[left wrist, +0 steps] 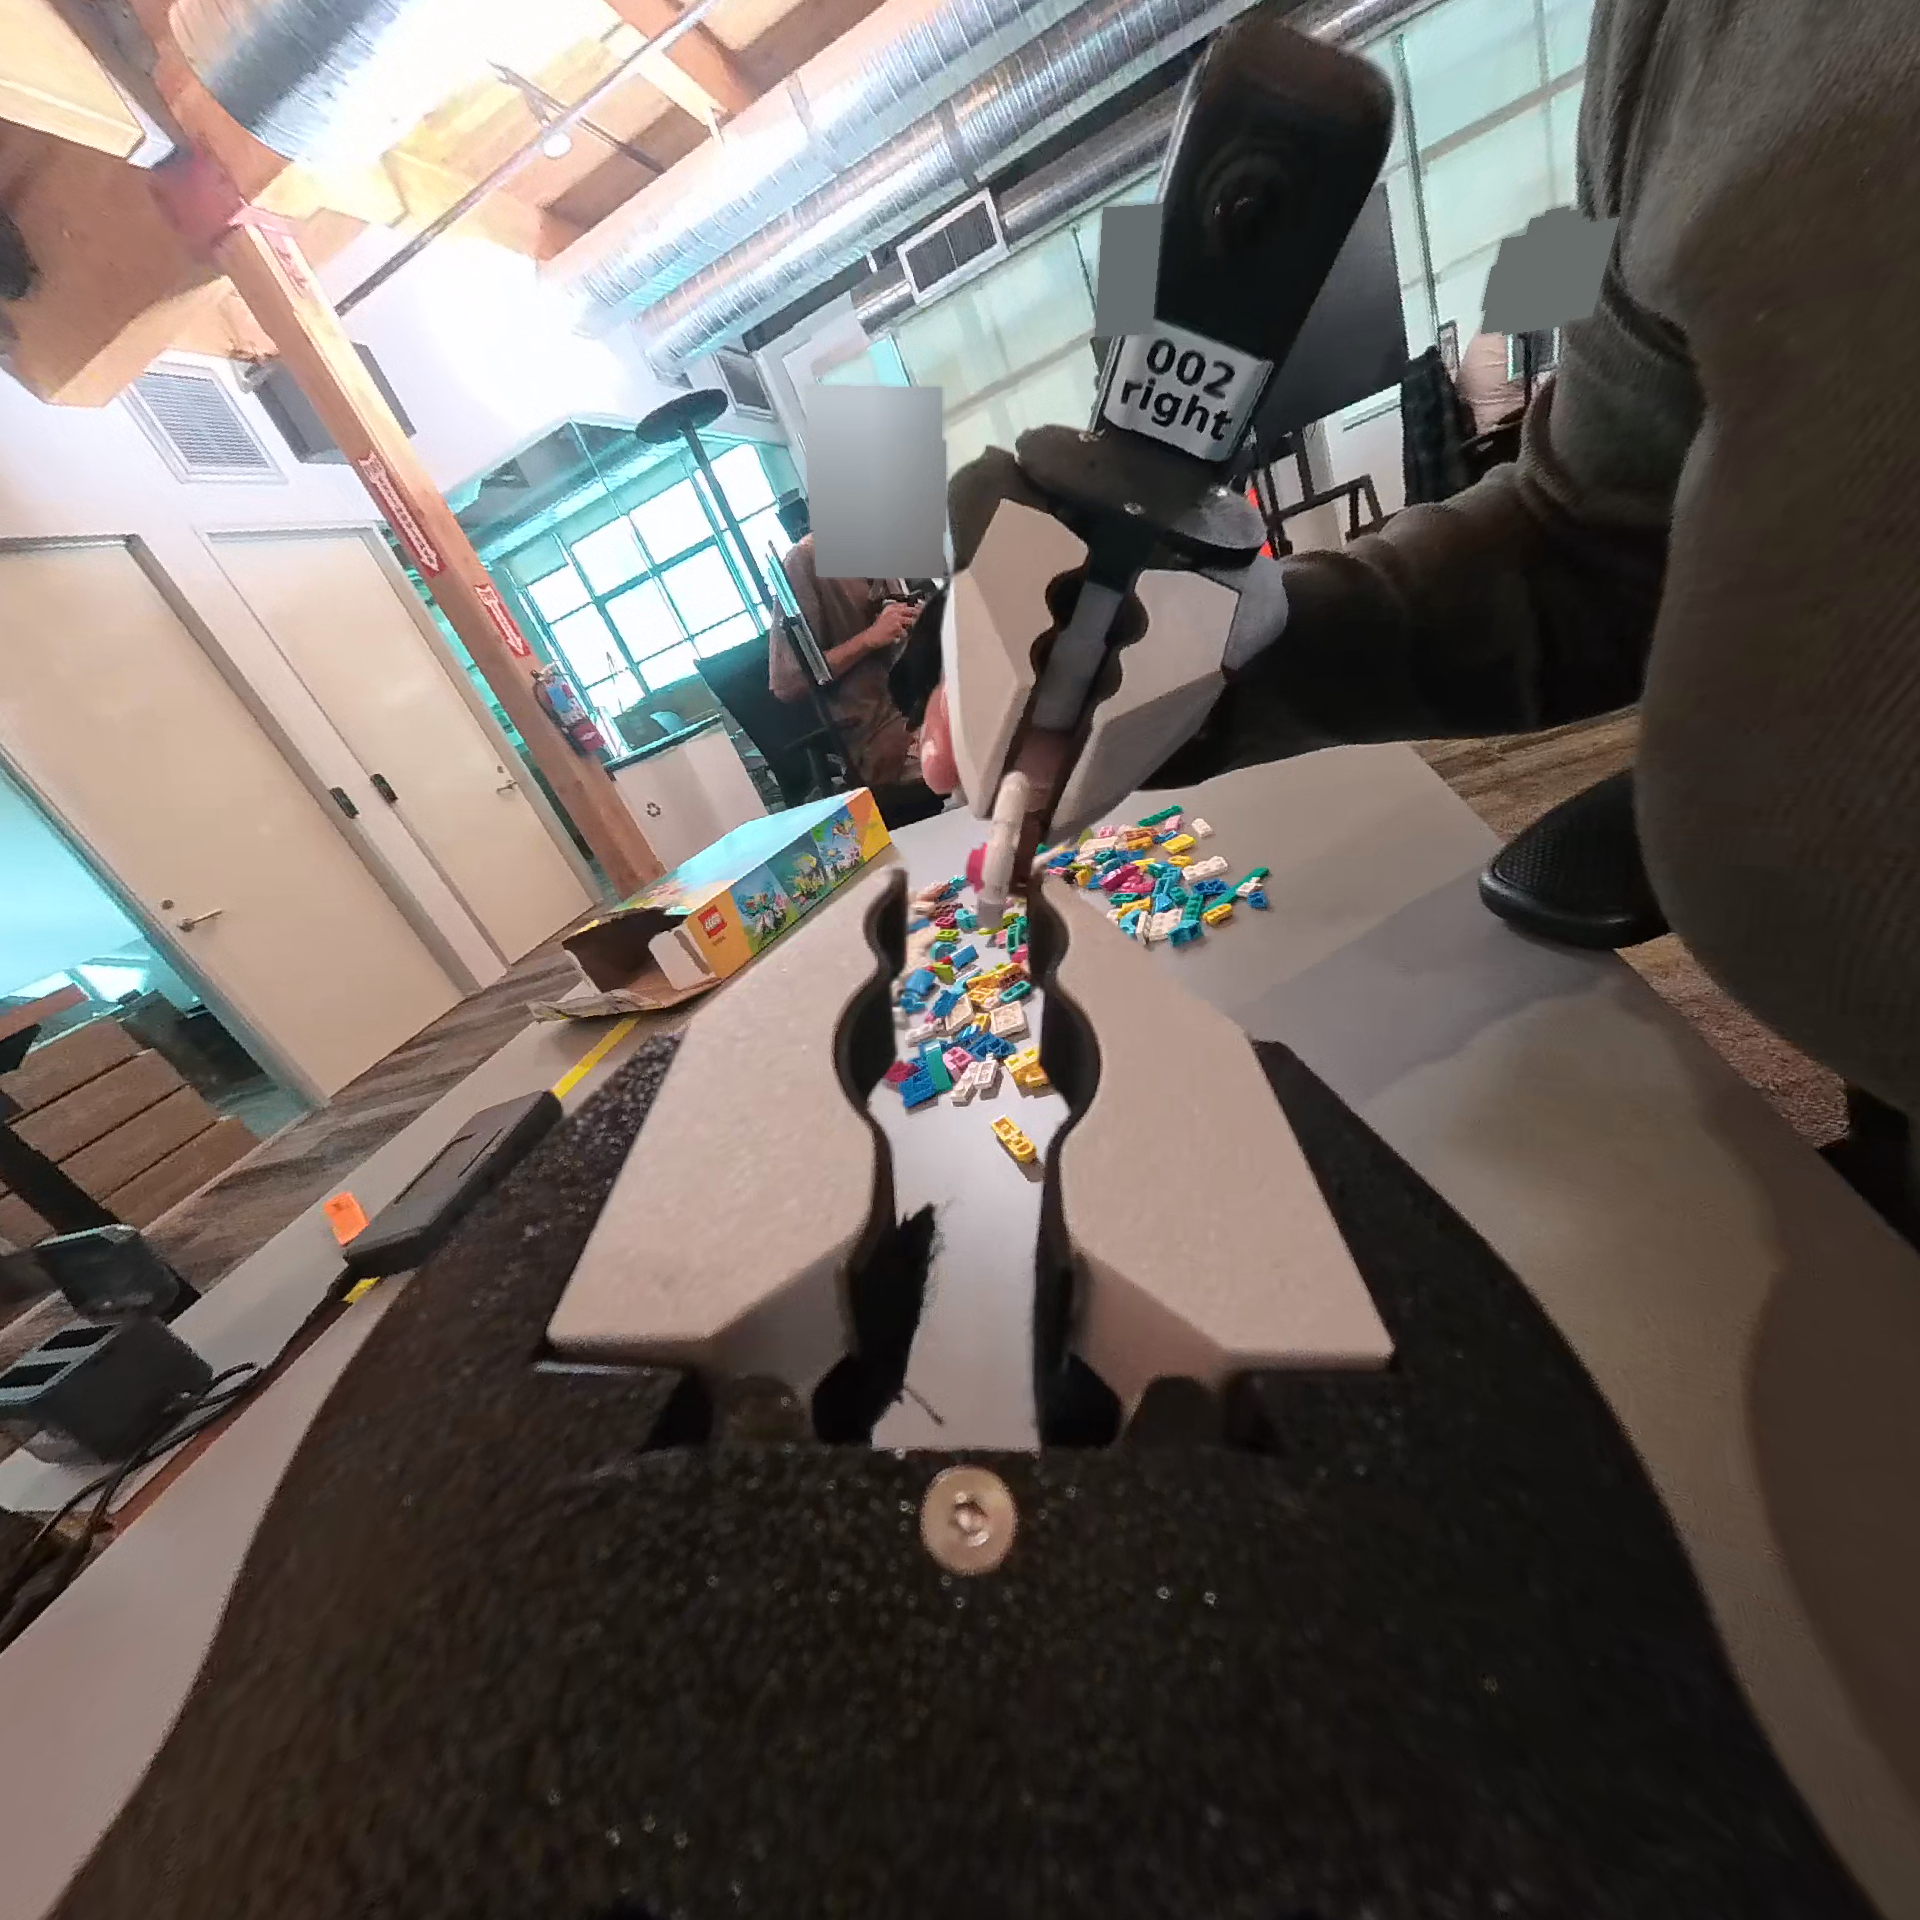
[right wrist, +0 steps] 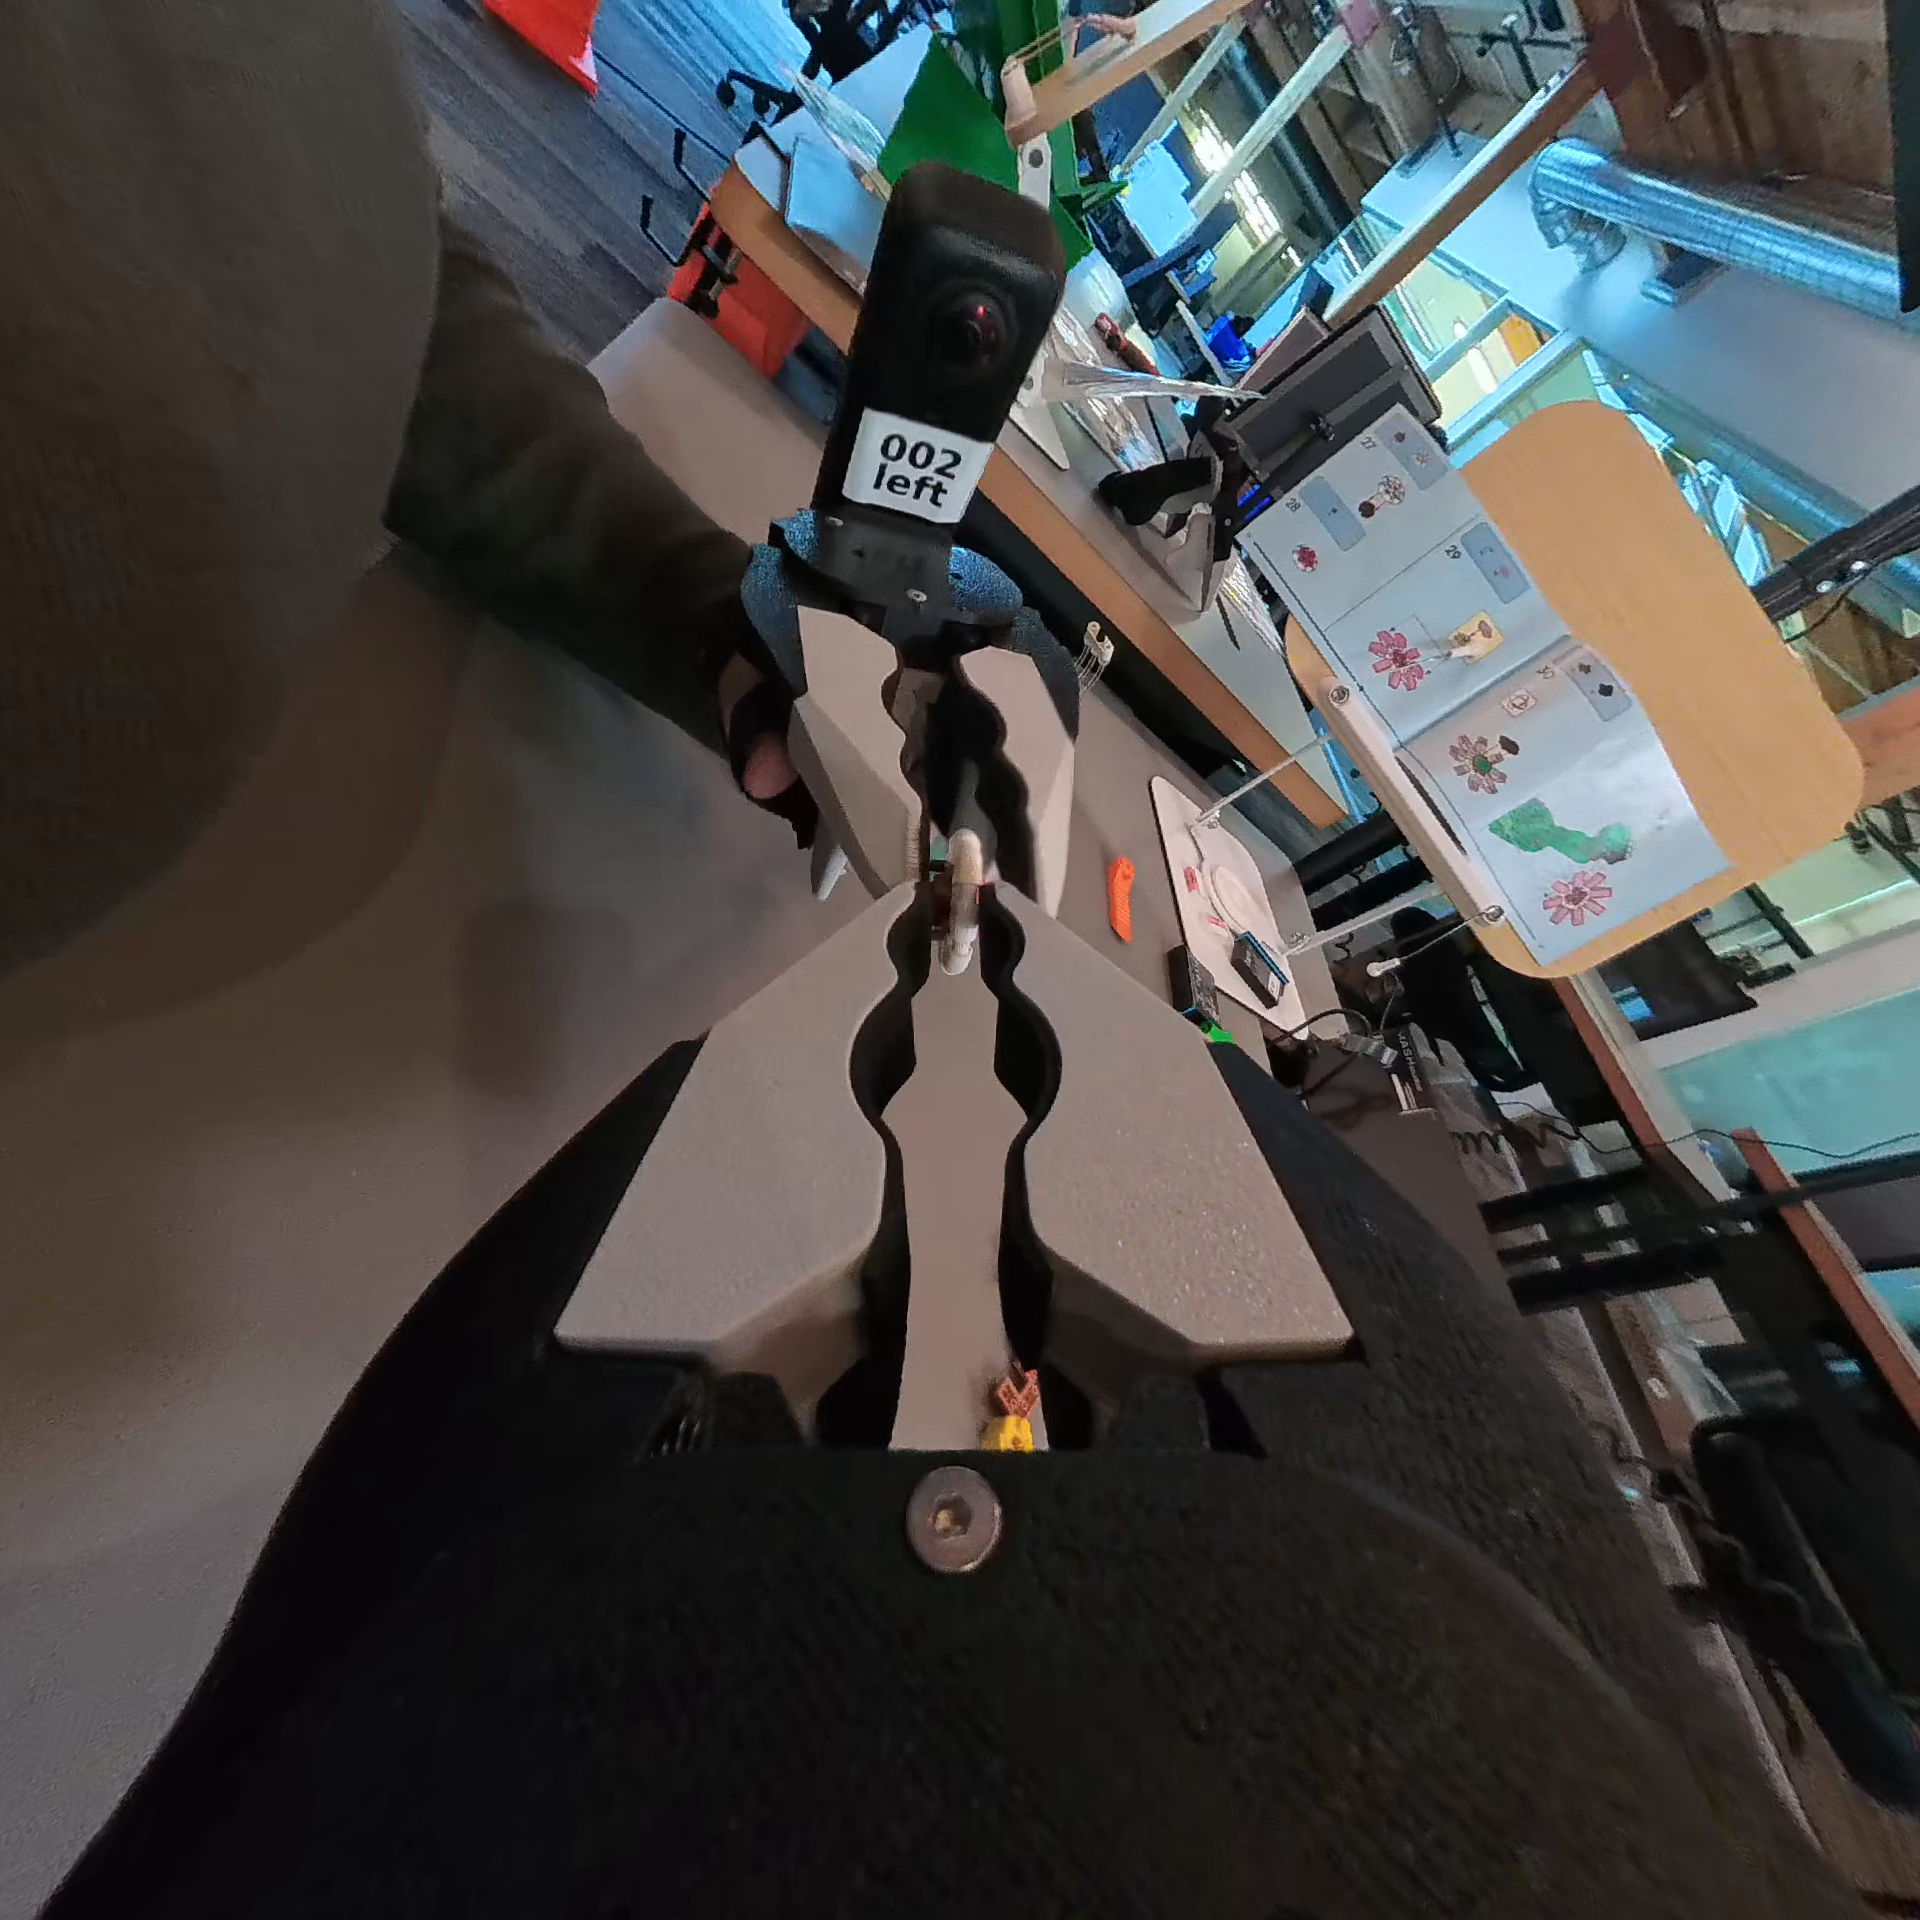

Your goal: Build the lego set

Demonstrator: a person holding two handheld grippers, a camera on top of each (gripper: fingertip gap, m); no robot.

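White and slim, a small lego assembly point(left wrist: 995, 871) is being pinched between both claws, held up above the grey surface point(left wrist: 1351, 935) so that neither end can twist while parts are being pressed together. The left claw point(left wrist: 971, 914) is clenching on its lower end, and the right claw point(left wrist: 1013, 831) is coming down from above, clenching on the upper end; a pink piece point(left wrist: 975, 858) is showing beside the white one.

From the left wrist view, the loose bricks point(left wrist: 997, 997) are lying scattered on the surface below the tips, with the opened set box point(left wrist: 769, 894) lying well to the left.

None of that is showing in the right wrist view, which is giving instead the propped instruction booklet point(right wrist: 1475, 686), apparently standing where the person can read it, an orange tool point(right wrist: 1120, 899) lying near it, and 1 small yellow and brown piece point(right wrist: 1010, 1413) low between the right claw's fingers point(right wrist: 1143, 1143).
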